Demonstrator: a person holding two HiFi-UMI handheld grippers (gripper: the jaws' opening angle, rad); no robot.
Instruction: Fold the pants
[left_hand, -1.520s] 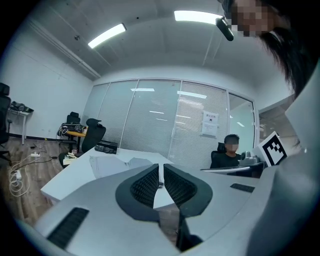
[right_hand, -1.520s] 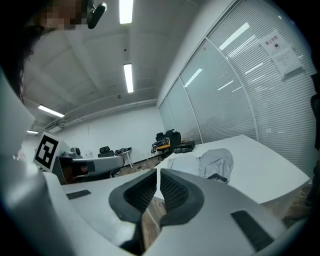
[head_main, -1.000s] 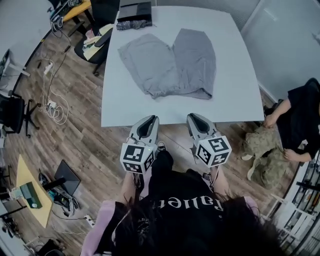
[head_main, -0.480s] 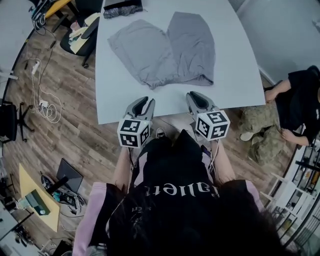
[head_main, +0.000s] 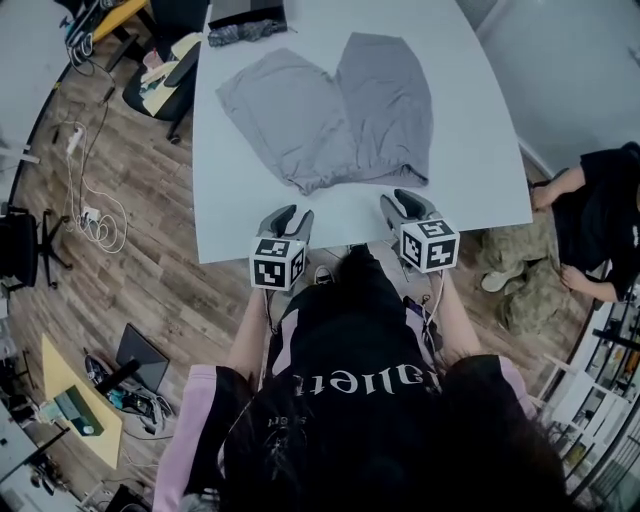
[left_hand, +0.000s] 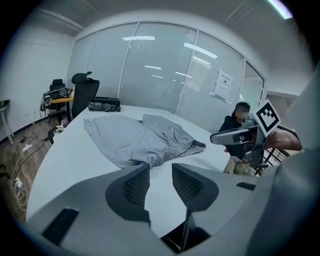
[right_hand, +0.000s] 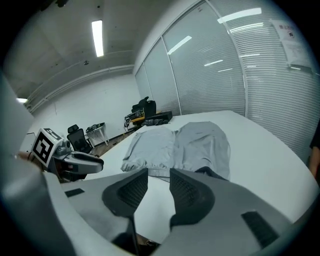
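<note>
**Head view.** A person stands at the near edge of a white rectangular tabletop (head_main: 470, 150), holding a two-jaw gripper in each hand. A pair of light grey, short-legged fabric pants (head_main: 340, 110) lies flat on the tabletop, just ahead of both grippers. Its gathered waistband is nearest to them and its two legs fan out away from them. The left gripper (head_main: 290, 215) and the right gripper (head_main: 405, 200) sit side by side over the near edge, short of the waistband and not touching it. They are spaced about as far apart as the waistband's corners, probably so that each can take one corner. Beyond the pants, well away from the grippers, a dark folded cloth (head_main: 245, 30) lies at the far end.

**Left gripper view.** The ribbed pads stand partly apart, having just been opening. Only bare tabletop shows between them, so this gripper holds nothing. The waistband lies ahead of it and slightly to its left. The right gripper hovers off to its right.

**Right gripper view.** Its jaws are also part-open, having just been widening, and they are empty. The waistband lies straight ahead, near but clear of the tips. No fold has been made yet, and both grippers look set for a first grasp.
</note>
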